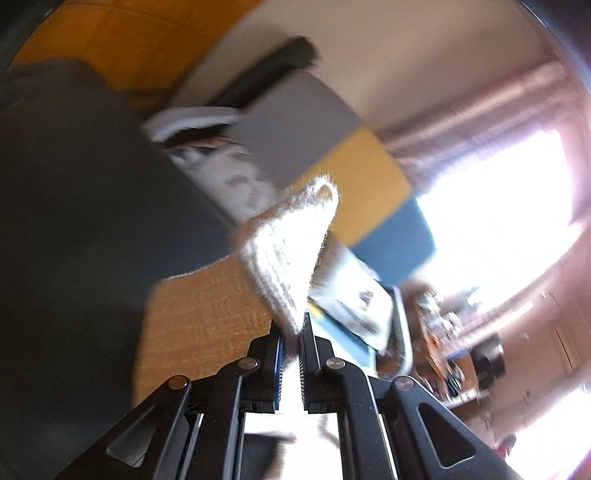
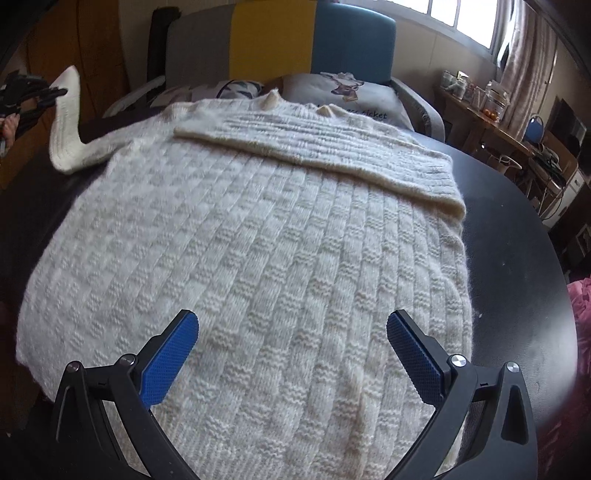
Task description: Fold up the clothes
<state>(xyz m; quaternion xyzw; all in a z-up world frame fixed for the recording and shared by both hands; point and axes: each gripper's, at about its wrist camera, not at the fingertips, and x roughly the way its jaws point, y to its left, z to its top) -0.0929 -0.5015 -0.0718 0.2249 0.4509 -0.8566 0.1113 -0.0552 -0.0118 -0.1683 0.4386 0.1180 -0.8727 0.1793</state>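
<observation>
A cream knitted sweater (image 2: 251, 266) lies flat on the dark round table (image 2: 517, 236). Its right sleeve (image 2: 332, 147) is folded across the chest. The left sleeve (image 2: 66, 122) is lifted off the table at the far left. My left gripper (image 1: 292, 332) is shut on the cuff (image 1: 291, 243) of that sleeve, which sticks up between the blue pads; the same left gripper (image 2: 55, 92) shows in the right wrist view at the left edge. Above the sweater's lower hem hangs my right gripper (image 2: 291, 336), open, with nothing between its fingers.
Behind the table stands a chair (image 2: 280, 40) with grey, yellow and blue panels and printed cushions (image 2: 347, 92). A cluttered side table (image 2: 491, 110) and a window (image 2: 458, 18) are at the right. Bare tabletop lies right of the sweater.
</observation>
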